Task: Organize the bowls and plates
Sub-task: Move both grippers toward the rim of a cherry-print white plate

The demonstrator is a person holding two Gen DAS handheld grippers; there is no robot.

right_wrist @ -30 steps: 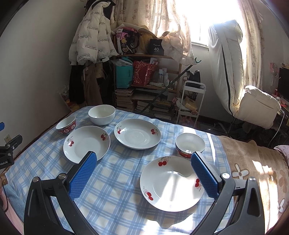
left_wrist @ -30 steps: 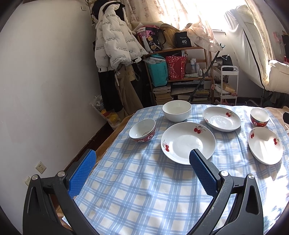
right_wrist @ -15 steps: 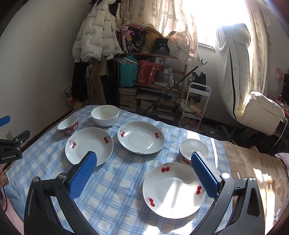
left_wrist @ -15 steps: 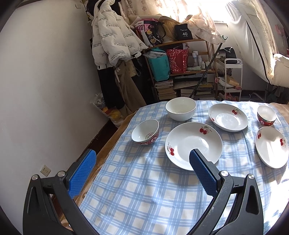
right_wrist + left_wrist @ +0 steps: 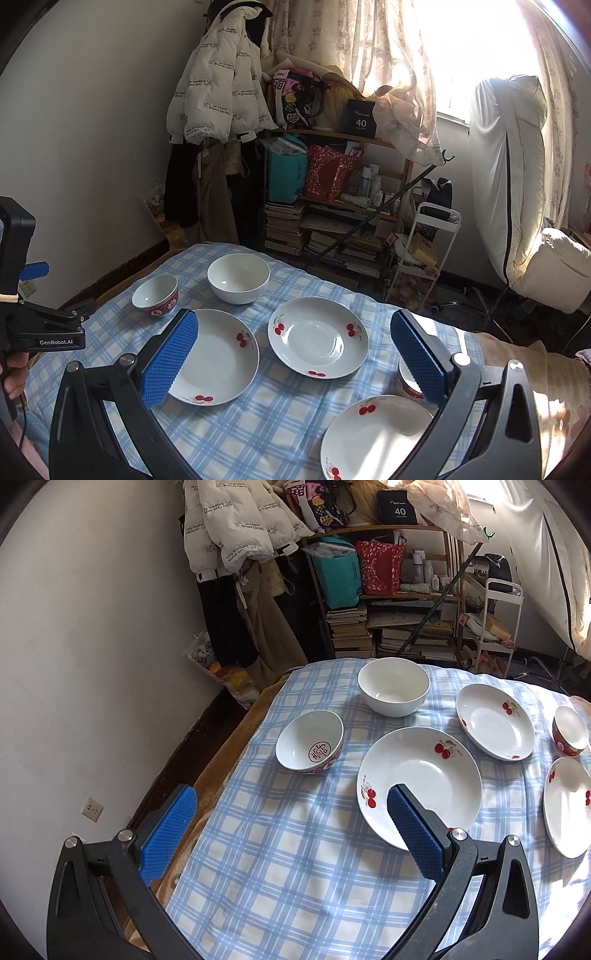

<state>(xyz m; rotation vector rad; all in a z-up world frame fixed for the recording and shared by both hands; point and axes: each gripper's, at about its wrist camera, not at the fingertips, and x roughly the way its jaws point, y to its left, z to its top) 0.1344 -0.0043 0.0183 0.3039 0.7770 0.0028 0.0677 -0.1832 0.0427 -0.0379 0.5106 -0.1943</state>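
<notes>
Three white cherry-print plates lie on the blue checked tablecloth: a near left plate, a middle plate and a right plate. A large white bowl stands at the back. A small red-patterned bowl stands at the left, another at the right. My left gripper is open and empty, above the cloth before the left bowl. My right gripper is open and empty, above the plates.
The left gripper's body shows at the left edge of the right wrist view. A white wall runs along the table's left side. Behind the table stand a cluttered bookshelf, hanging coats and a white trolley.
Both grippers have moved forward and lower toward the dishes. The left one now sits closer to the left small bowl and near plate. No dish has moved.
</notes>
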